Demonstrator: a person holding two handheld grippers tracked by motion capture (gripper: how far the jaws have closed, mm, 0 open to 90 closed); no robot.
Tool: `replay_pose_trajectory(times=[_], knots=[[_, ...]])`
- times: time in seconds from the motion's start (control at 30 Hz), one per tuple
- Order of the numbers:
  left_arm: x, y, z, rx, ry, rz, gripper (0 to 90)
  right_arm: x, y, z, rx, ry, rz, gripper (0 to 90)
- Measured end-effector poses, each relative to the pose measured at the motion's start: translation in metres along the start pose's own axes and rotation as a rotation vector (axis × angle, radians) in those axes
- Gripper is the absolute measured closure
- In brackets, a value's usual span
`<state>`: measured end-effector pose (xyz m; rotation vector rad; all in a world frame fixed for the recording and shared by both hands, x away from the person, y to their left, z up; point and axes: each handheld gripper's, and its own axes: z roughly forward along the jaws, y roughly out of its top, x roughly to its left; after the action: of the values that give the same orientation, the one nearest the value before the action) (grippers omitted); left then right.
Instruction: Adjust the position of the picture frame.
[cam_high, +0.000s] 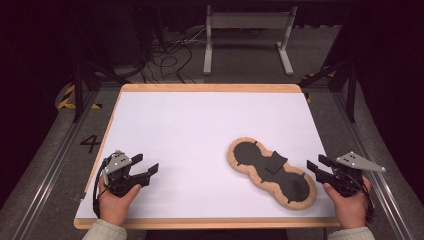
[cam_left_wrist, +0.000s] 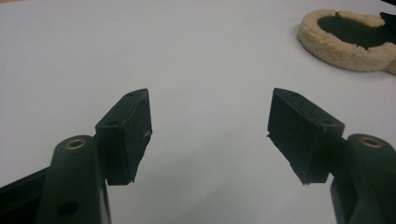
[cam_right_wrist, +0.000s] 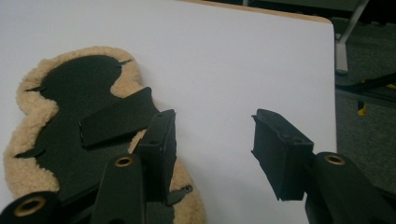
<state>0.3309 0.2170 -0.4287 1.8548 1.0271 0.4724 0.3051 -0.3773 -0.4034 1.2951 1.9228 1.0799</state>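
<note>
Left gripper (cam_high: 148, 166): jaws spread wide, holding nothing, over bare table (cam_high: 200, 120) at the near left. Right gripper (cam_high: 317, 164): jaws spread, empty, just beside the fleece pad (cam_high: 272, 171), which lies flat at near right.

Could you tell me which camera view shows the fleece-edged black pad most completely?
The high view: the fleece-edged black pad lies there whole, two rounded lobes joined at a waist with a black flap across it. The right gripper view shows it close up but cut off at the frame's edge, partly behind a gripper finger. The left gripper view catches one lobe at top right.
</note>
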Motion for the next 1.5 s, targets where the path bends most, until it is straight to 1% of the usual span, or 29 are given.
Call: replay_pose_trajectory(times=[0.07, 0.13, 0.2, 0.3, 0.33, 0.4, 0.43, 0.47, 0.53, 0.63, 0.73, 0.77, 0.83, 0.87, 0.9, 0.93, 0.97, 1.03, 1.07, 1.13, 1.23, 1.37, 1.4, 1.5], knots=[[-0.001, 0.000, 0.000, -0.001, -0.001, -0.003, 31.3, 0.000, 0.000, -0.001, 0.008, -0.002, -0.001, 52.1], [-0.002, 0.001, 0.001, 0.000, 0.000, 0.006, 31.3, 0.001, 0.000, -0.004, 0.024, -0.018, -0.005, 52.8], [-0.004, 0.003, 0.003, 0.013, -0.011, 0.004, 32.7, 0.001, 0.000, -0.006, 0.035, -0.026, -0.009, 54.0], [-0.005, 0.007, 0.005, 0.006, -0.023, 0.016, 34.2, 0.000, -0.001, -0.010, 0.050, -0.046, -0.011, 56.0], [-0.005, 0.007, 0.006, 0.010, -0.030, 0.018, 34.6, 0.000, -0.002, -0.011, 0.064, -0.043, -0.006, 58.3], [-0.007, 0.008, 0.009, 0.014, -0.039, 0.025, 35.4, -0.001, -0.004, -0.013, 0.087, -0.049, -0.010, 63.5], [-0.007, 0.009, 0.010, 0.018, -0.044, 0.028, 35.6, -0.002, -0.005, -0.015, 0.109, -0.063, -0.010, 68.3], [-0.007, 0.010, 0.011, 0.020, -0.047, 0.031, 36.0, -0.002, -0.005, -0.016, 0.124, -0.070, -0.016, 75.0], [-0.008, 0.011, 0.013, 0.022, -0.055, 0.036, 36.1, -0.003, -0.006, -0.018, 0.154, -0.073, -0.022, 83.6], [-0.009, 0.011, 0.016, 0.025, -0.063, 0.040, 36.2, -0.004, -0.006, -0.021, 0.193, -0.086, -0.026, 89.6], [-0.010, 0.011, 0.019, 0.032, -0.067, 0.042, 36.6, -0.004, -0.007, -0.022, 0.248, -0.089, -0.019, 90.0], [-0.010, 0.012, 0.019, 0.040, -0.069, 0.046, 36.7, -0.005, -0.008, -0.021, 0.278, -0.090, -0.019, 90.0], [-0.011, 0.011, 0.019, 0.038, -0.065, 0.053, 36.7, -0.006, -0.009, -0.018, 0.324, -0.091, -0.014, 90.0], [-0.012, 0.011, 0.019, 0.046, -0.067, 0.056, 36.7, -0.006, -0.010, -0.018, 0.336, -0.093, -0.007, 90.0], [-0.012, 0.011, 0.019, 0.046, -0.067, 0.056, 36.7, -0.006, -0.010, -0.018, 0.336, -0.093, -0.007, 90.0], [-0.012, 0.010, 0.019, 0.046, -0.064, 0.059, 36.7, -0.006, -0.009, -0.017, 0.358, -0.086, 0.000, 90.0], [-0.012, 0.010, 0.019, 0.045, -0.057, 0.067, 36.8, -0.006, -0.009, -0.017, 0.374, -0.083, -0.006, 90.0], [-0.013, 0.010, 0.019, 0.050, -0.059, 0.064, 37.0, -0.005, -0.007, -0.016, 0.423, -0.087, -0.013, 90.0], [-0.012, 0.010, 0.019, 0.052, -0.058, 0.073, 36.9, -0.005, -0.005, -0.016, 0.453, -0.091, -0.023, 90.0], [-0.012, 0.009, 0.019, 0.054, -0.057, 0.077, 37.0, -0.006, -0.005, -0.015, 0.513, -0.080, -0.022, 90.0], [-0.012, 0.010, 0.020, 0.052, -0.059, 0.078, 37.0, -0.007, -0.008, -0.012, 0.568, -0.069, -0.018, 90.0], [-0.013, 0.009, 0.019, 0.051, -0.053, 0.086, 37.0, -0.004, -0.012, -0.007, 0.616, -0.050, -0.013, 90.0], [-0.013, 0.009, 0.020, 0.051, -0.053, 0.087, 36.9, -0.003, -0.012, -0.006, 0.625, -0.046, -0.020, 90.0], [-0.013, 0.009, 0.020, 0.057, -0.054, 0.088, 36.9, -0.001, -0.013, -0.003, 0.638, -0.033, -0.027, 90.0]])
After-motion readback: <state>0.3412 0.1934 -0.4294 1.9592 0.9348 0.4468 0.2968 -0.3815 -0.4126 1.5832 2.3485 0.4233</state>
